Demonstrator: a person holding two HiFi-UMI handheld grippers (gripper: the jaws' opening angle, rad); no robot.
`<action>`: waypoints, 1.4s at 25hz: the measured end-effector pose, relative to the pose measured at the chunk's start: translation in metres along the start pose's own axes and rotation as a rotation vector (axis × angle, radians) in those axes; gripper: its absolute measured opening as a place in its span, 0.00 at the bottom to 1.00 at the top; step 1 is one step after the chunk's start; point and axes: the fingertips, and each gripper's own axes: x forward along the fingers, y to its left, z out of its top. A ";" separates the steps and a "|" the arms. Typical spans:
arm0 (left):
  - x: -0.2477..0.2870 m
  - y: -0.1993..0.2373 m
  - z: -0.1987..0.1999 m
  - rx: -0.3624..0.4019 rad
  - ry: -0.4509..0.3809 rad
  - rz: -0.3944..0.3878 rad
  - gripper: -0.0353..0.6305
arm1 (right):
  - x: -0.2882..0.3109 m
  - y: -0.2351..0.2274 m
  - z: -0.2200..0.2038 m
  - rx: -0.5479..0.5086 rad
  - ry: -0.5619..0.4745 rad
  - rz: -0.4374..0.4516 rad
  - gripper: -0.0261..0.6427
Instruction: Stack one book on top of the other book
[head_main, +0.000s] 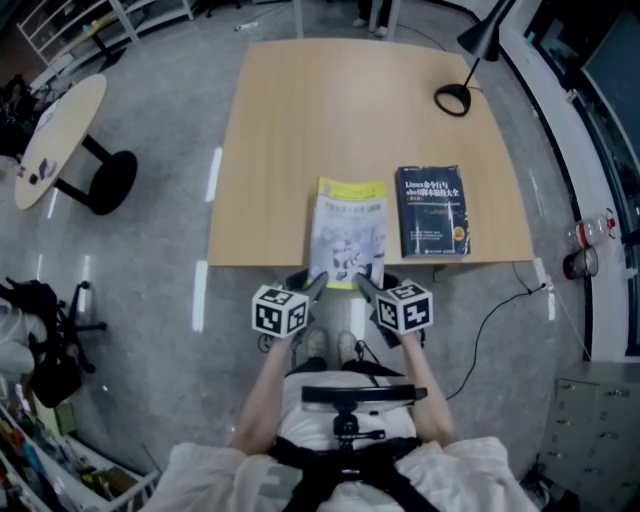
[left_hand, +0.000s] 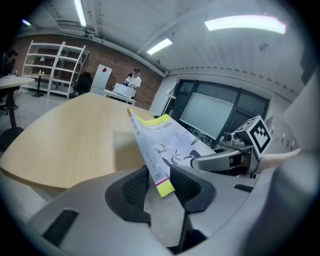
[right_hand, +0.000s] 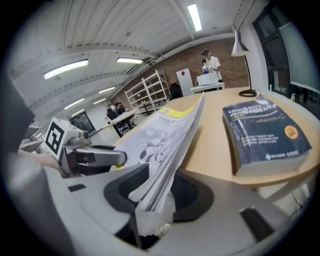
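the left gripper (left_hand: 159, 186) has its jaws closed on the near left corner of the thin yellow-and-grey paperback book (left_hand: 165, 142), the dark ribbed pads pressing on the spine end where a yellow band shows

the right gripper (right_hand: 152, 192) is clamped in the same way on the near right corner of the same book (right_hand: 160, 145), with the fanned page edges running between its jaws

in the head view the left gripper (head_main: 316, 284) and the right gripper (head_main: 364, 285) sit side by side at the near edge of the light wooden square table (head_main: 300, 130), each holding a corner of the paperback (head_main: 348, 235), which lies in the middle of the near edge and overhangs it toward the person

both gripper views show the paperback held off the flat, slanting over the tabletop (left_hand: 65, 145); whether its far edge touches the wood cannot be told

just to the right of it, apart from it, the thick dark blue book with white and orange print (head_main: 432, 212) lies flat on the table, close to the near right corner; the right gripper view shows it (right_hand: 265, 135) resting cover up on the wood (right_hand: 210, 150)

well beyond, at the far right of the table, stands a black desk lamp (head_main: 452, 100), also seen in the right gripper view (right_hand: 240, 48)

to the left, on the grey floor, stands a pale round side table on a black foot (head_main: 60, 135)
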 end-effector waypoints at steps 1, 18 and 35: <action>-0.001 -0.002 0.009 0.017 -0.018 0.001 0.25 | -0.004 0.000 0.007 -0.005 -0.017 0.000 0.25; 0.057 -0.076 0.114 0.156 -0.185 -0.009 0.25 | -0.076 -0.082 0.090 -0.077 -0.198 -0.073 0.25; 0.167 -0.172 0.124 0.104 -0.174 0.097 0.25 | -0.132 -0.219 0.077 -0.084 -0.131 0.029 0.25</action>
